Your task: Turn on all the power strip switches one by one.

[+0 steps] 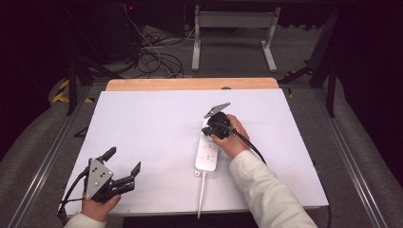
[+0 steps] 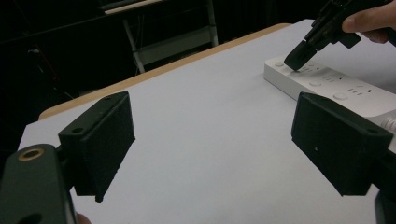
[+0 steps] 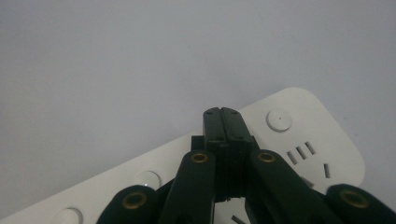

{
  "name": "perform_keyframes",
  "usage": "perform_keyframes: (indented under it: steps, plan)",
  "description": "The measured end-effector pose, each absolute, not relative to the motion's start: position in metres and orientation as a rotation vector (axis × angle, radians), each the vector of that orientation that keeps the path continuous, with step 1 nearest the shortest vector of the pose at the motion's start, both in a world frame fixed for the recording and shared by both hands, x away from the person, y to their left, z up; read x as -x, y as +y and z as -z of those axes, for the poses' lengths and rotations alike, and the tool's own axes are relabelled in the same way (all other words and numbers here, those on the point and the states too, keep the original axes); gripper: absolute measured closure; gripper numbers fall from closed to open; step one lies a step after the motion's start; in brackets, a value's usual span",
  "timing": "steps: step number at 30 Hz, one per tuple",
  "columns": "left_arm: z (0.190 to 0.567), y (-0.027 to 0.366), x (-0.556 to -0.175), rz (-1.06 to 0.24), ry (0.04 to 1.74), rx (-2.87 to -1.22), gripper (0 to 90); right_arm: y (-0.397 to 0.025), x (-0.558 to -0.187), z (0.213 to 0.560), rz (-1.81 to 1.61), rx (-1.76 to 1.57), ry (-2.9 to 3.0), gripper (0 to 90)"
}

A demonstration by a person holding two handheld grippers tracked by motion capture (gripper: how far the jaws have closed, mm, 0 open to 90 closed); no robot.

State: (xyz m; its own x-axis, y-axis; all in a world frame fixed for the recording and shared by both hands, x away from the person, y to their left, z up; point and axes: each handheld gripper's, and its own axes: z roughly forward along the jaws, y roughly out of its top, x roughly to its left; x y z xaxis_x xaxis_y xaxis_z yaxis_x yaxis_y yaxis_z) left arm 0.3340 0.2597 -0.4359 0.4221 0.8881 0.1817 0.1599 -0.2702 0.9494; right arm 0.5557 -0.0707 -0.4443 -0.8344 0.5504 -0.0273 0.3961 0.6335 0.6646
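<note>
My right gripper (image 1: 212, 127), jaws together, presses its tip on the strip's (image 1: 206, 159) far end. My left gripper (image 1: 124, 164) hangs spread wide near the table's (image 1: 157, 118) front-left edge, with bare surface between them.

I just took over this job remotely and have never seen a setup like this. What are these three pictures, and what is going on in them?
There is no robot arm: a person holds a two-jaw hand tool in each hand at a white table. One picture looks down from above; the other two come from cameras riding on each tool. The left gripper is open, holds nothing and sits near the table's front edge. The right gripper is shut, its closed tip pressed down on a white power strip near its far end, beside a round button. The strip's cord runs off the front edge.
</note>
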Motion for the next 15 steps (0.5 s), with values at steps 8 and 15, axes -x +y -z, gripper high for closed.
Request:
perform_keyframes:
  steps: [8, 15]
  plan:
    - [0.4359, 0.2595, -0.3339, -0.942, 0.918, -1.707, 13.6, -0.0709, -0.5552, 0.4462, -0.977, -0.779, 2.626, 90.0]
    - [0.4356, 0.2594, -0.3335, -0.948, 0.919, -1.707, 13.5, -0.0697, -0.5534, 0.4469, -0.966, -0.776, 2.618, 90.0]
